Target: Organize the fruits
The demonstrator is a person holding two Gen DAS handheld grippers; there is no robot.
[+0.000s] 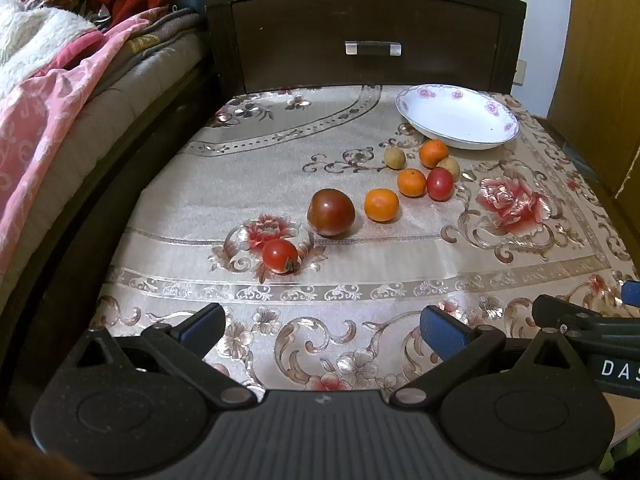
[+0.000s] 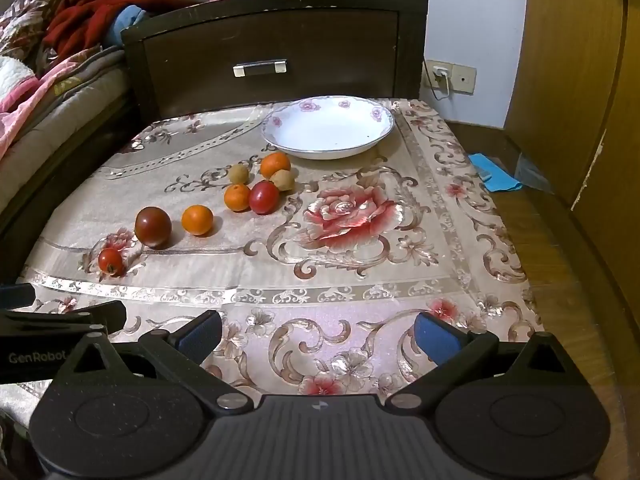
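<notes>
Fruits lie in a loose diagonal line on the flowered tablecloth [image 1: 280, 168]. Nearest is a small red tomato [image 1: 280, 255] [image 2: 110, 261], then a large dark tomato [image 1: 331, 212] [image 2: 153, 227] and an orange [image 1: 381, 205] [image 2: 197, 220]. Further back cluster two more oranges [image 1: 412, 182] [image 1: 434, 153], a red tomato [image 1: 439, 183] [image 2: 263, 197] and two small tan fruits [image 1: 395, 157] [image 2: 283, 179]. An empty white floral plate [image 1: 456, 118] [image 2: 328, 128] sits behind them. My left gripper [image 1: 322, 328] and right gripper [image 2: 318, 330] hover open over the table's near edge, holding nothing.
A dark wooden nightstand with a drawer [image 1: 368, 40] stands behind the table. A bed with pink and red bedding [image 1: 60, 92] runs along the left. A wooden cabinet [image 2: 580, 100] and bare floor with a blue cloth [image 2: 494, 176] lie to the right.
</notes>
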